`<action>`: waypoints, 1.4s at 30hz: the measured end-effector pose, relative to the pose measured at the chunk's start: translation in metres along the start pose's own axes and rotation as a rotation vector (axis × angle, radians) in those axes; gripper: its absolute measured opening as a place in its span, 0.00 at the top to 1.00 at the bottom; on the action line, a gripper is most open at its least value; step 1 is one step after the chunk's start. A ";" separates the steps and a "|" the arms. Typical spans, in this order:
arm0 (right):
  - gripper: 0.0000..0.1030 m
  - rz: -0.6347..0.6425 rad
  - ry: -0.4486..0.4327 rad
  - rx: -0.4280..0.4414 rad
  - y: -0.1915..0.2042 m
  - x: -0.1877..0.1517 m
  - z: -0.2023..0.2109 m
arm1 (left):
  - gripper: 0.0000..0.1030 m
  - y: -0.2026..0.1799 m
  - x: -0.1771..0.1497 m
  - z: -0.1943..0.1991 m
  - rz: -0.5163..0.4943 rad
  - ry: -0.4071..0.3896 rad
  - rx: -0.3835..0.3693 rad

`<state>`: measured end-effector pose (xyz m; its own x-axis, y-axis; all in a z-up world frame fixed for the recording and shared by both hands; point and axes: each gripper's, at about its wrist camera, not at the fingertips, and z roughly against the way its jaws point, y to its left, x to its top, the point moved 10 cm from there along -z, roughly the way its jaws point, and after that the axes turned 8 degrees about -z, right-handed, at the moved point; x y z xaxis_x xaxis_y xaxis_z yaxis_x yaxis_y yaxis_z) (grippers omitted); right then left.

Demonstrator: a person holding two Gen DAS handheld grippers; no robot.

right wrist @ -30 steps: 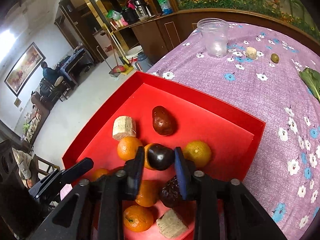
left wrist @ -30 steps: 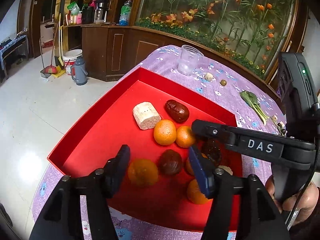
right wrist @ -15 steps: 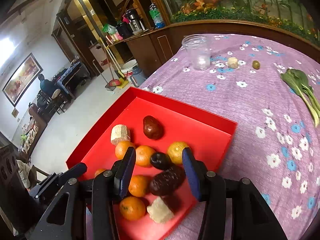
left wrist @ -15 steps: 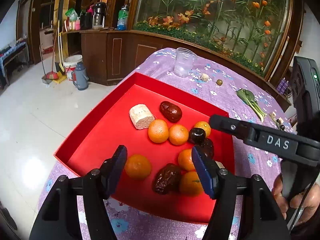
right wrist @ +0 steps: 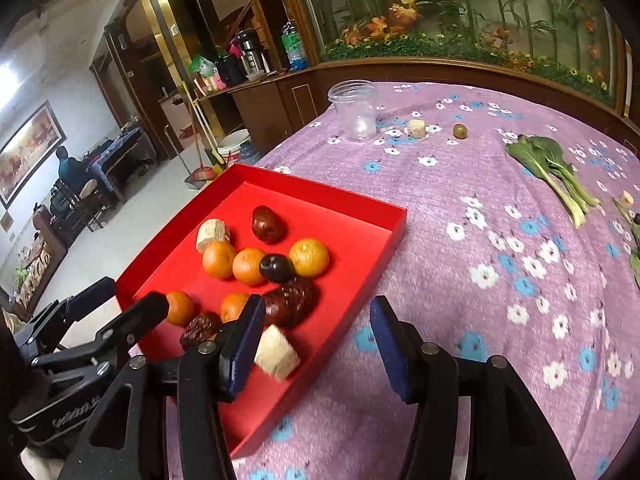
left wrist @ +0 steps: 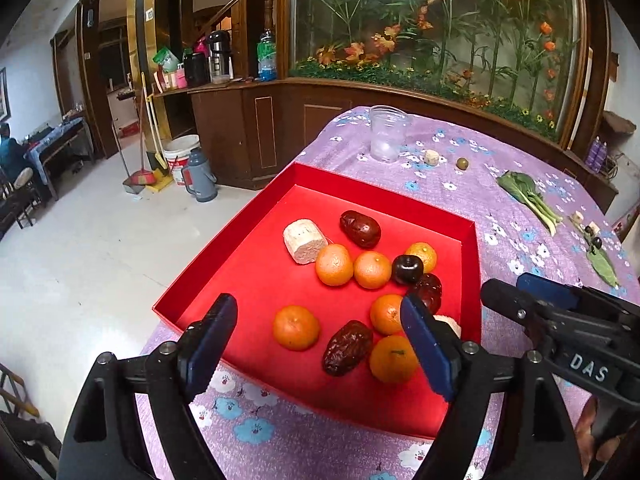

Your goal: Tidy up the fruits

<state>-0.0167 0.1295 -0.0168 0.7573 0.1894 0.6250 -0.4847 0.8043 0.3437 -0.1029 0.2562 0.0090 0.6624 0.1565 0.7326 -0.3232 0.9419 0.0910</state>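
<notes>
Purple flowered tablecloth (right wrist: pixel 500 208) carries a red tray (left wrist: pixel 256 216) already holding oranges (left wrist: pixel 334 264), dates and a dark plum (left wrist: pixel 407 269), while an olive-like fruit (right wrist: pixel 460 131) sits far off; left gripper (left wrist: pixel 320 344) and right gripper (right wrist: pixel 316 340) hover near, wide open, empty.

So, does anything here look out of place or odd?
Yes: pale cut chunks sit among the oranges in the red tray, while a small green fruit lies loose on the tablecloth.
</notes>
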 end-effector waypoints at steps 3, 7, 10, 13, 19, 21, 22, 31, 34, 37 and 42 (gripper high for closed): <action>0.42 0.011 -0.015 -0.003 -0.001 -0.005 0.010 | 0.19 -0.007 0.001 0.007 -0.023 -0.010 0.008; 0.39 0.038 -0.045 -0.028 -0.001 -0.010 0.022 | 0.18 -0.016 0.002 0.015 -0.048 -0.022 0.023; 0.37 0.048 -0.064 -0.040 -0.005 -0.013 0.032 | 0.18 -0.022 0.003 0.022 -0.058 -0.032 0.033; 0.35 0.045 -0.074 -0.040 -0.011 -0.017 0.038 | 0.17 -0.028 0.004 0.027 -0.071 -0.042 0.042; 0.34 0.035 -0.098 -0.054 -0.024 -0.022 0.052 | 0.15 -0.040 0.006 0.037 -0.104 -0.060 0.069; 0.34 0.029 -0.106 -0.059 -0.030 -0.024 0.057 | 0.13 -0.043 0.007 0.040 -0.114 -0.067 0.082; 0.33 0.028 -0.109 -0.061 -0.032 -0.024 0.059 | 0.13 -0.045 0.008 0.041 -0.117 -0.068 0.085; 0.30 0.022 -0.137 -0.095 -0.050 -0.031 0.075 | 0.13 -0.066 0.006 0.043 -0.145 -0.060 0.071; 0.28 0.022 -0.147 -0.106 -0.054 -0.033 0.079 | 0.13 -0.071 0.005 0.042 -0.146 -0.052 0.059; 0.27 0.018 -0.152 -0.110 -0.059 -0.035 0.083 | 0.13 -0.076 0.004 0.041 -0.148 -0.047 0.053; 0.26 0.017 -0.155 -0.122 -0.067 -0.039 0.084 | 0.13 -0.085 0.002 0.038 -0.155 -0.038 0.039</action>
<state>-0.0504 0.0205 -0.0053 0.6687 0.1220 0.7335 -0.4332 0.8657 0.2509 -0.0998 0.1653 0.0289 0.6806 -0.0021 0.7326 -0.2458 0.9414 0.2310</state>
